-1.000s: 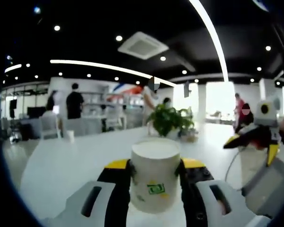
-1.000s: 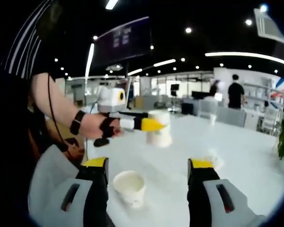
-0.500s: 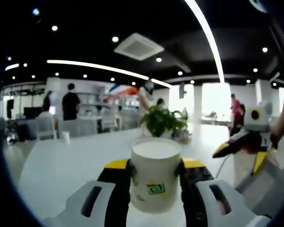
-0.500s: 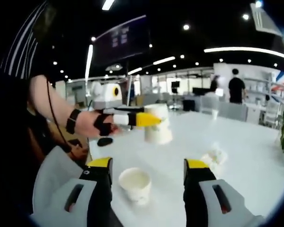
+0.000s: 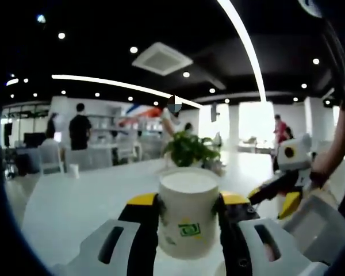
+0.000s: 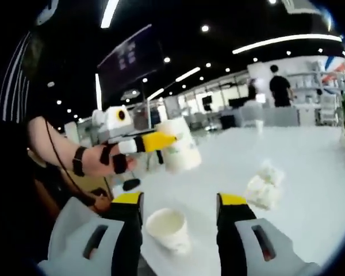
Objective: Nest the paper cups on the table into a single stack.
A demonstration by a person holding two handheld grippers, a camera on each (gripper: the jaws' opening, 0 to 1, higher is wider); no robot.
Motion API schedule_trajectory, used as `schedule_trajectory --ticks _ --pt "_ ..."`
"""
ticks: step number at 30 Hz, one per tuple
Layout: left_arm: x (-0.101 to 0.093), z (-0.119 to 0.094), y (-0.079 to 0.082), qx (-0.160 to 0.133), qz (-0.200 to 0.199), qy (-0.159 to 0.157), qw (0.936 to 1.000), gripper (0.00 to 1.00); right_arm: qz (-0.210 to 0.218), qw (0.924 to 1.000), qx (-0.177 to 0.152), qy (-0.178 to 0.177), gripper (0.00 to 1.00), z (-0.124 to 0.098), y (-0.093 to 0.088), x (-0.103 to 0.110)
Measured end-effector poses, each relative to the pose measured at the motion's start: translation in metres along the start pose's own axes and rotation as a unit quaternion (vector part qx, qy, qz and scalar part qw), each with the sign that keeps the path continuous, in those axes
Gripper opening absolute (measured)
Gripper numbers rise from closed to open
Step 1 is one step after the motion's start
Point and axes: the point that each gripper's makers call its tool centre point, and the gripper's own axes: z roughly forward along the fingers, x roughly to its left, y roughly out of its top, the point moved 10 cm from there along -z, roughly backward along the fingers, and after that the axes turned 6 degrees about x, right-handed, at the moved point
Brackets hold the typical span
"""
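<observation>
White desk [image 6: 310, 155] spreads under my two tongs. I count two paper cups: left tongs [image 5: 188, 202] clamp one upside-down cup [image 5: 188, 215] lifted above it; the upright cup [image 6: 168, 229] stands between the right tongs [image 6: 179, 201], spread apart. One crumpled paper [image 6: 263, 185] lies near.

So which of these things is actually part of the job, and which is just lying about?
Part of the job:
- held cup in the left claw
- cup on the table, between the right claw's open jaws

Just lying about:
- crumpled paper
- potted plant
- distant small cup
</observation>
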Motion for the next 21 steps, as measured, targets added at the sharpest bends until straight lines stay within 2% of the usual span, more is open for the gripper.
schedule_trajectory --ticks 10,21 --pt "-0.008 0.0 0.007 -0.007 0.003 -0.024 0.9997 0.39 0.042 0.9987 -0.01 0.028 0.44 0.017 0.002 -0.004" --pt "-0.018 0.003 0.01 -0.008 0.008 -0.053 0.9986 0.39 0.032 0.9982 -0.004 0.05 0.42 0.033 0.01 -0.004"
